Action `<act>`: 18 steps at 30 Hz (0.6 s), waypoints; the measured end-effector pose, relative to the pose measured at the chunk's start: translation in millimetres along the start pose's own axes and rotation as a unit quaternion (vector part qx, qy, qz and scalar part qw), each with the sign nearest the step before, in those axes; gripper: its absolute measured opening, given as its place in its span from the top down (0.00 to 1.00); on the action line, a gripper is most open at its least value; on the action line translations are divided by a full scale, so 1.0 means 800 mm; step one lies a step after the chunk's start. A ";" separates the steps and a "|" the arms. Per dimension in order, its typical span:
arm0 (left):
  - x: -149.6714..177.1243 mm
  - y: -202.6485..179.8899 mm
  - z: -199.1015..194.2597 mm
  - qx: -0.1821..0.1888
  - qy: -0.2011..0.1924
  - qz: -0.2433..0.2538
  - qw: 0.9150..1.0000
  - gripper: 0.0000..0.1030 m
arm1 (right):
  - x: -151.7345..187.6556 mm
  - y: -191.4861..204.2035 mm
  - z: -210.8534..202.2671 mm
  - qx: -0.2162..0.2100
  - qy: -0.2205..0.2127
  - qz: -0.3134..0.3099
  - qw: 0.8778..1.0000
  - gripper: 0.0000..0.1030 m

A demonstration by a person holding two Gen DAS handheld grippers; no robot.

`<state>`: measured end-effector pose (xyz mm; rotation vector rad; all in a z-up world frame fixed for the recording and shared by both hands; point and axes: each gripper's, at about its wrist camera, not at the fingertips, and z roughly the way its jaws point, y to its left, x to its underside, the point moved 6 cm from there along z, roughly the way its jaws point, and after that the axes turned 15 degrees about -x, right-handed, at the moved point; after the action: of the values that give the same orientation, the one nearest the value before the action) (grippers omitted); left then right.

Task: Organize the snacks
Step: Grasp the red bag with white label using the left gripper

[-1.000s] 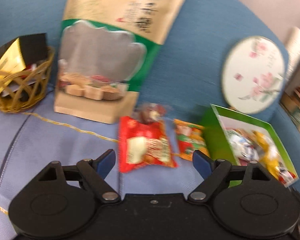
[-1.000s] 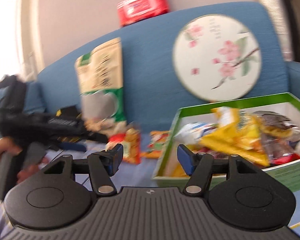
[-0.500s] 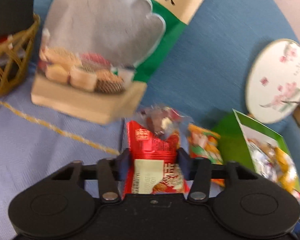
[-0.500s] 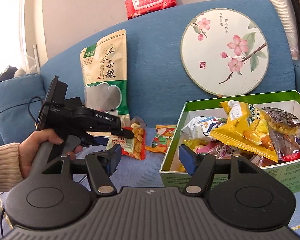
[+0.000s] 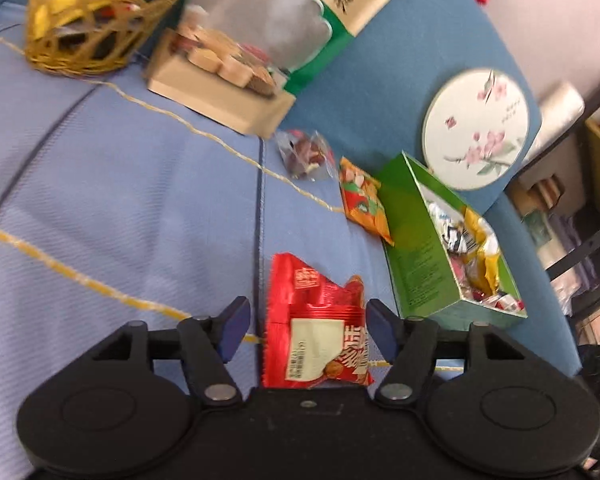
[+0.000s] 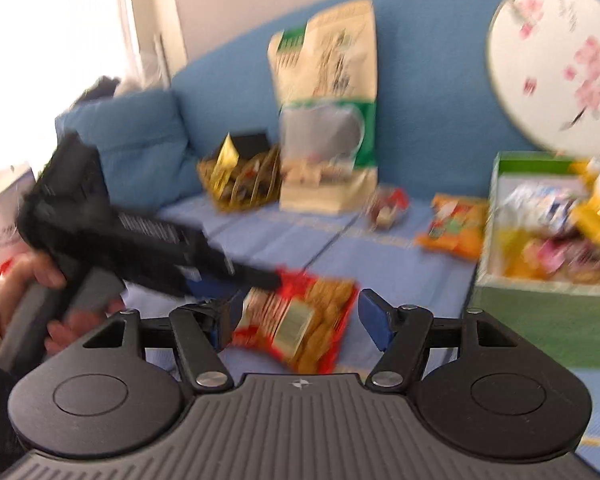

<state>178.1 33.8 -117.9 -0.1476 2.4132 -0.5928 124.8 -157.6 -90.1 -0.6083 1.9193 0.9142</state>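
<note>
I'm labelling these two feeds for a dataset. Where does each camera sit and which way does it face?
Left wrist: on the left gripper, looking down at the blue sofa seat; its open fingers flank a red snack packet.
Right wrist: on the right gripper, facing the sofa back; shows the left gripper and the person's left hand.
Shared: the packet, green snack box, wicker basket.

**materials and finishes on the sofa**

the red snack packet [image 5: 314, 328] at lower centre is glossy, crinkled foil-like plastic. the left gripper [image 5: 306, 328] is matt black plastic with shiny metal pins. the sofa seat [image 5: 120, 208] is ribbed, matt blue cloth. the basket [image 5: 88, 36] at upper left is woven wicker. the green box [image 5: 416, 264] at right looks like smooth printed card. the big pouch [image 5: 268, 28] at top has a frosted plastic window.
</note>
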 end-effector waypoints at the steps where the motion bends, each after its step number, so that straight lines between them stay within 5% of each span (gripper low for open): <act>1: 0.000 0.002 -0.003 0.006 -0.006 0.001 1.000 0.19 | 0.004 -0.002 0.005 0.000 0.007 0.008 1.000 0.00; 6: 0.012 0.007 0.006 0.041 -0.010 -0.027 0.999 0.28 | 0.012 -0.019 0.012 -0.013 0.009 0.069 0.998 0.00; 18: 0.008 0.007 0.014 0.040 -0.005 -0.028 0.999 0.49 | 0.019 -0.040 0.022 -0.027 -0.001 0.144 0.989 0.00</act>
<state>180.2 32.8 -132.2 -0.1845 2.3774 -0.7111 149.5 -164.2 -120.7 -0.3641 2.0182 1.1505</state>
